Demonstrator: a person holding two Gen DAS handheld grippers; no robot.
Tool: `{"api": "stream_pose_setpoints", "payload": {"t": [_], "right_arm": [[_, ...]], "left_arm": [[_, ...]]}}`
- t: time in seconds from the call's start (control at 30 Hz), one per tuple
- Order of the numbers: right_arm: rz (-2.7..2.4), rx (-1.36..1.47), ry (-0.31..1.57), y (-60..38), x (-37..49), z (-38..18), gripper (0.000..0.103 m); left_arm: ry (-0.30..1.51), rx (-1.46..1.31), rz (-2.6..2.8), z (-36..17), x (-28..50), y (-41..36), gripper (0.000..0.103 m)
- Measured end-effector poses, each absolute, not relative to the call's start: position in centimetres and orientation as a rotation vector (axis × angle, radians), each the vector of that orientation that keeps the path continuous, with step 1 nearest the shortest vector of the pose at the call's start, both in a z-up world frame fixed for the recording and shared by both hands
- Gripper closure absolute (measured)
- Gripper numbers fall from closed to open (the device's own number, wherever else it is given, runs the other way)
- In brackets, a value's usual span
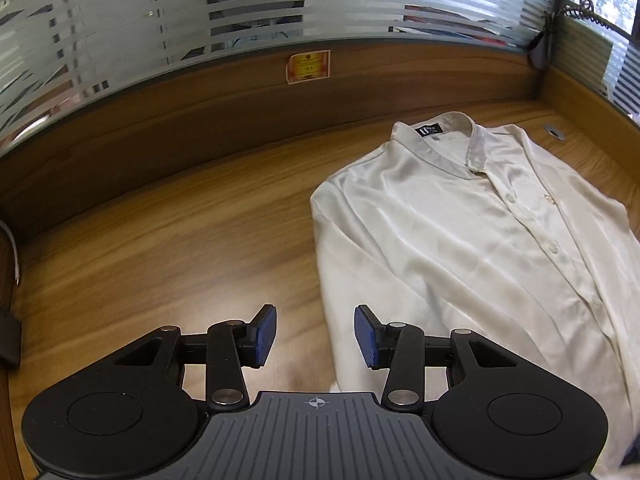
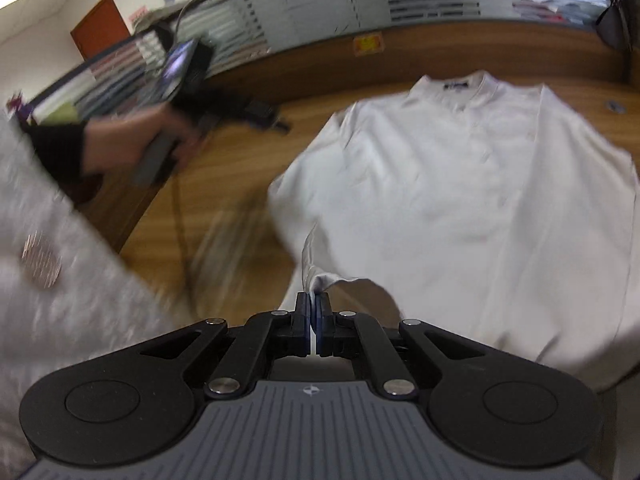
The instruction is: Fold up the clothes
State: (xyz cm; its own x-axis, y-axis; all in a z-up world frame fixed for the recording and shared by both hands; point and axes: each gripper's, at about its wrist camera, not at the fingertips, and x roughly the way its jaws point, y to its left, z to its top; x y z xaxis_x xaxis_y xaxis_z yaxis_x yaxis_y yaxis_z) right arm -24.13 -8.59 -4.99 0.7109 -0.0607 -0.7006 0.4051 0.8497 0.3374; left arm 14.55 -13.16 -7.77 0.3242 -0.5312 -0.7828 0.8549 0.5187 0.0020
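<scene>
A white button-up shirt (image 1: 472, 232) lies face up on the wooden desk (image 1: 180, 232), collar toward the far wall. My left gripper (image 1: 315, 336) is open above the bare desk just left of the shirt's lower edge, with nothing between its blue pads. In the right wrist view the same shirt (image 2: 460, 184) spreads ahead, blurred by motion. My right gripper (image 2: 313, 304) is shut on a fold of the shirt's fabric (image 2: 320, 276), lifted at the garment's near left part. The left gripper (image 2: 180, 92) shows there at the upper left, held in a person's hand.
A wooden partition (image 1: 240, 108) with striped frosted glass bounds the desk's far side and carries an orange sticker (image 1: 309, 66). A cable grommet (image 1: 555, 131) sits at the far right corner. A person's pale sleeve (image 2: 60, 280) fills the left of the right wrist view.
</scene>
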Motion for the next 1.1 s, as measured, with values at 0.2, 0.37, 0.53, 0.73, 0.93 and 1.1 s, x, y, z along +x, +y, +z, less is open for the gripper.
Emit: {"api": "stream_pose_setpoints", "payload": {"t": [0.2, 0.37, 0.53, 0.73, 0.93, 1.1], "right_arm": [[-0.317, 0.531, 0.814, -3.8, -24.2, -8.3, 0.087], [-0.397, 0.596, 0.766, -2.9, -25.1, -8.7, 0.074], [-0.585, 0.698, 0.72, -4.7, -26.0, -10.6, 0.066], [-0.634, 0.732, 0.738, -7.1, -25.4, -15.8, 0.064], [-0.547, 0.737, 0.747, -9.6, -25.1, -19.5, 0.053], [-0.392, 0.726, 0.736, -10.9, -24.8, -21.0, 0.052]], "left_arm": [[0.848, 0.457, -0.99, -8.3, 15.7, -15.3, 0.057], [0.845, 0.483, -1.03, -8.5, 15.9, -16.8, 0.057], [0.833, 0.517, -1.048, -8.5, 16.3, -17.6, 0.056], [0.847, 0.55, -1.064, -8.4, 17.0, -18.3, 0.052], [0.891, 0.548, -1.083, -8.5, 17.6, -19.7, 0.052], [0.943, 0.533, -1.074, -8.7, 17.7, -21.1, 0.052]]}}
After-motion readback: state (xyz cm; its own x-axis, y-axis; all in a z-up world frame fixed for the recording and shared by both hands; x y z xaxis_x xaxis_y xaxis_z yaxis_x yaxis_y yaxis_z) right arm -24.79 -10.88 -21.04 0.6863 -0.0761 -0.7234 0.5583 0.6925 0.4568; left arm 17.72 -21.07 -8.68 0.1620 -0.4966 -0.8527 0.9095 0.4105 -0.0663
